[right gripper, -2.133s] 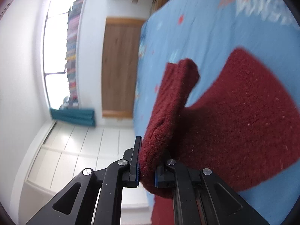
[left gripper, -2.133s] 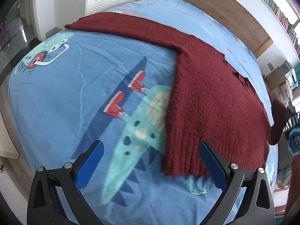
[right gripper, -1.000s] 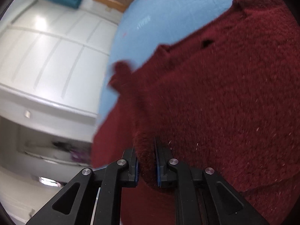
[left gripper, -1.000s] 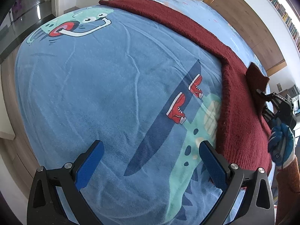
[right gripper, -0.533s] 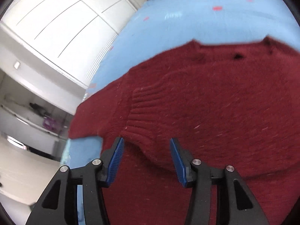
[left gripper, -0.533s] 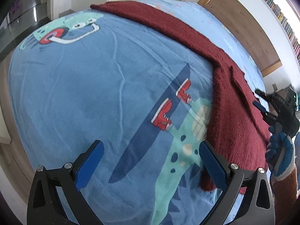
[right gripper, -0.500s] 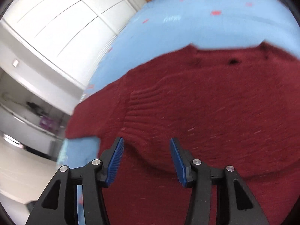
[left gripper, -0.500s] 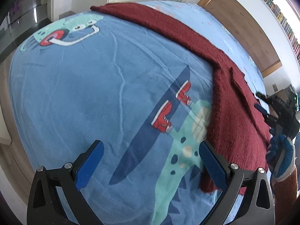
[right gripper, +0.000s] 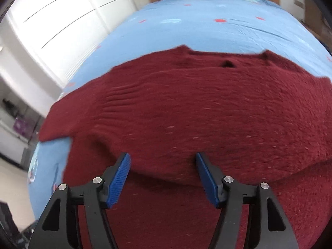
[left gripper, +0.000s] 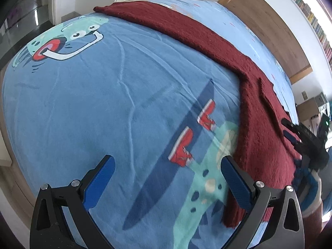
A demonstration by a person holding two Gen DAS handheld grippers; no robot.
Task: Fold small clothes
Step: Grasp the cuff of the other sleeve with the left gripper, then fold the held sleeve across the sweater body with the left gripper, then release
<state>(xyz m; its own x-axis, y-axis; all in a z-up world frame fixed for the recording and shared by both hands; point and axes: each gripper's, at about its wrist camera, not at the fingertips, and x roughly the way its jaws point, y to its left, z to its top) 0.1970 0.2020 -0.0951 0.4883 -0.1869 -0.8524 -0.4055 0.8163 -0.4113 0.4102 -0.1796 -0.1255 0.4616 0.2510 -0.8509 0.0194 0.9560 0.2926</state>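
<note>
A dark red knitted sweater (left gripper: 257, 112) lies flat on the blue dinosaur-print bed cover (left gripper: 108, 95). One sleeve (left gripper: 166, 22) stretches out toward the far left corner. The other sleeve (right gripper: 186, 120) lies folded across the body. My left gripper (left gripper: 166, 178) is open and empty above the bare cover, left of the sweater's hem. My right gripper (right gripper: 162, 174) is open and empty just above the folded sleeve; it also shows in the left wrist view (left gripper: 290, 132) over the sweater's right side.
White wardrobe doors (right gripper: 62, 20) and a wooden panel (left gripper: 265, 25) stand beyond the bed. The bed's near-left edge (left gripper: 12, 137) drops to the floor. Bookshelves (left gripper: 315, 16) run along the far wall.
My right gripper carried the sleeve over the sweater's body, opened and let it go; it now hovers open above it. My left gripper swung left, then back a little toward the sweater.
</note>
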